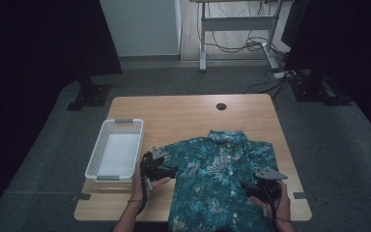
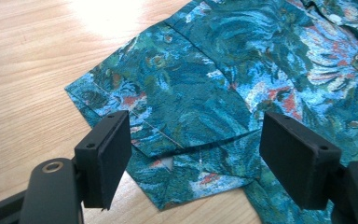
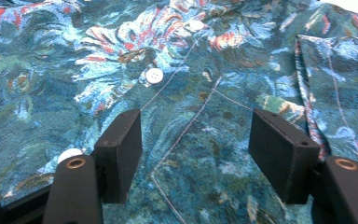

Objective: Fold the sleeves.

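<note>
A teal short-sleeved shirt (image 1: 212, 179) with a floral print lies spread, front up, on the wooden table (image 1: 183, 113). Its hem hangs over the near edge. My left gripper (image 1: 166, 170) sits at the shirt's left sleeve. In the left gripper view the jaws (image 2: 196, 154) stand wide apart over the sleeve (image 2: 177, 102), whose hem is folded under, and the pads do not press the cloth. My right gripper (image 1: 251, 187) hovers at the shirt's right side. Its jaws (image 3: 196, 149) are open above the fabric near a white button (image 3: 154, 75).
A white plastic basket (image 1: 92, 159) stands at the table's left, close to my left hand. A dark cable hole (image 1: 221, 106) marks the table's far edge. Bare wood shows behind the collar. Dark screens, desk legs and cables stand on the floor beyond.
</note>
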### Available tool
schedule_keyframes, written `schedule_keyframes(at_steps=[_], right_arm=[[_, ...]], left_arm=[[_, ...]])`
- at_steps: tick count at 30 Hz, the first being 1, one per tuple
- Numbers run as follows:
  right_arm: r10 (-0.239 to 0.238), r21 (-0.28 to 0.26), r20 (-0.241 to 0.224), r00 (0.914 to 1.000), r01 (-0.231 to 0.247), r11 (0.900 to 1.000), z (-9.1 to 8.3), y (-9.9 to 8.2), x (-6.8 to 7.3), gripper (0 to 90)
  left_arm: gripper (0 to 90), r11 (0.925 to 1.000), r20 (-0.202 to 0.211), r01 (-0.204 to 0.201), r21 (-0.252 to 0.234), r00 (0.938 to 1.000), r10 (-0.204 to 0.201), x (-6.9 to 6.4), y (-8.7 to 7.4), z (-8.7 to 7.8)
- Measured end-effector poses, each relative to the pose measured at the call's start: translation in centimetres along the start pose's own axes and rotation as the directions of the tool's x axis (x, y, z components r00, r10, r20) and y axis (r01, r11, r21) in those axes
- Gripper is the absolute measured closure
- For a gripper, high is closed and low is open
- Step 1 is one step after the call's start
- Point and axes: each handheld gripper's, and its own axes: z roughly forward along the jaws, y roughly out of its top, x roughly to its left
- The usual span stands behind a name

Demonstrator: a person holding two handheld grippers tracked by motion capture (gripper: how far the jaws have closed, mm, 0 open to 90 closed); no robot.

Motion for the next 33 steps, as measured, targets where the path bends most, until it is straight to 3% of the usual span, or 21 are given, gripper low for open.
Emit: schedule_keyframes(at_steps=[10,18,33], right_arm=[[-0.023,0.024,-0.011,0.9997,0.023,0.9994,0.7,-0.1,0.6,33.3],[-0.019,0.056,-0.011,0.9998,0.020,0.9983,1.2,-0.5,0.5,33.0],[-0.029,0.053,0.000,0.9996,0.029,0.9982,1.0,-0.7,0.2,33.2]], left_arm=[[25.2,0.9994,-0.011,0.033,-0.008,0.9994,-0.033,0.8,0.1,0.3],[24.9,0.9994,-0.022,0.034,-0.003,0.9992,-0.034,1.0,0.1,0.5],[24.3,0.9973,-0.029,0.073,0.006,0.9969,-0.073,1.9,0.0,1.0]])
